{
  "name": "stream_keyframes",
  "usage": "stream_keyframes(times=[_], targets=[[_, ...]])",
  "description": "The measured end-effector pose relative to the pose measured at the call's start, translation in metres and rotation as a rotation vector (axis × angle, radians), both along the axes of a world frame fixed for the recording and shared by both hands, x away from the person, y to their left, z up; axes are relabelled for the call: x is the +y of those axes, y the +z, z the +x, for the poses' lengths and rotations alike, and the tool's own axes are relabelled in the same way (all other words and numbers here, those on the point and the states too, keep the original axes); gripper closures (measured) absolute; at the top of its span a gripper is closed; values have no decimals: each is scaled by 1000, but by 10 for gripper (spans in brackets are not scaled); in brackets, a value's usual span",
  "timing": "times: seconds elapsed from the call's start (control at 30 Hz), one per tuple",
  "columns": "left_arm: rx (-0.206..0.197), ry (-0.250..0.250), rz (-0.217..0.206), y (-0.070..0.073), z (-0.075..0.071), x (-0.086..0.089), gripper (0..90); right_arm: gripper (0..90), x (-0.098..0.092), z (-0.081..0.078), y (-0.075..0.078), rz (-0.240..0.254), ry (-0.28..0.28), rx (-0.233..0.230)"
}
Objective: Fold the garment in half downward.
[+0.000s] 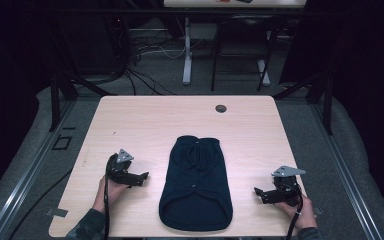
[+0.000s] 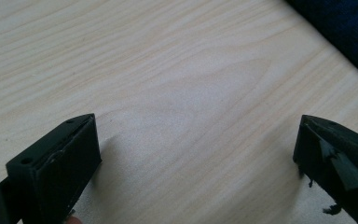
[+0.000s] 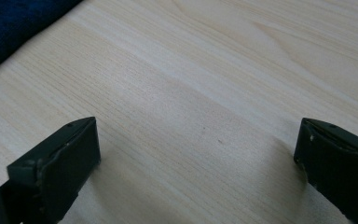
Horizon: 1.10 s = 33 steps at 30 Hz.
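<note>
- A dark blue garment (image 1: 196, 184), sleeveless and small like a vest or pet sweater, lies flat in the near middle of a pale wooden table (image 1: 145, 117), its narrow neck end pointing away from the person and its wide hem close to the near edge.
- The left gripper (image 1: 139, 178) rests on the wood just left of the garment, its jaws standing wide apart with nothing between them; in the left gripper view a corner of the garment (image 2: 340, 28) sits ahead and to the right.
- The right gripper (image 1: 260, 192) rests just right of the garment near the hem end, jaws likewise spread and empty; in the right gripper view the cloth (image 3: 14, 25) shows at upper left.
- Judged from this layout, folding or lifting the garment looks to be the work in hand, with neither side touching it yet.
- To do it well, each gripper should slide low along the wood toward the garment's nearest side edge and pinch the whole thickness of cloth.
- Matching grip points on both sides would keep the cloth from skewing or bunching.
</note>
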<state>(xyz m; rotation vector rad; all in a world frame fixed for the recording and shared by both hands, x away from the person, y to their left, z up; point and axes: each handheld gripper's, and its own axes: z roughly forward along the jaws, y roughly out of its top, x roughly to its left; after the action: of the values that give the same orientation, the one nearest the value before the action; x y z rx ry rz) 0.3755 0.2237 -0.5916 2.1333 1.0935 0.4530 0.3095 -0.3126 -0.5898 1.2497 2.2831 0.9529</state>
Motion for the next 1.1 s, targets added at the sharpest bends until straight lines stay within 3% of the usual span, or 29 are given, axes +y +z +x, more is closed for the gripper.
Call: stream_keyframes(times=[0.43,0.6,0.8,1.0,1.03,1.07,1.1], targets=[[-1,-3,0,0,0,0,2,0,4,-1,2,-15,10,1],[0,-14,1,0,0,0,0,24,9,0,9,-79,11,60],[4,-22,-1,1,3,-3,0,46,15,3,16,-72,4,113],[7,-32,16,3,3,-9,0,51,20,5,28,-46,-11,110],[26,-35,7,4,4,-9,0,50,23,6,32,-44,-12,106],[31,-36,-28,9,7,-9,0,49,25,7,34,-49,-7,108],[31,-36,-28,9,7,-9,0,49,25,7,34,-49,-7,108]])
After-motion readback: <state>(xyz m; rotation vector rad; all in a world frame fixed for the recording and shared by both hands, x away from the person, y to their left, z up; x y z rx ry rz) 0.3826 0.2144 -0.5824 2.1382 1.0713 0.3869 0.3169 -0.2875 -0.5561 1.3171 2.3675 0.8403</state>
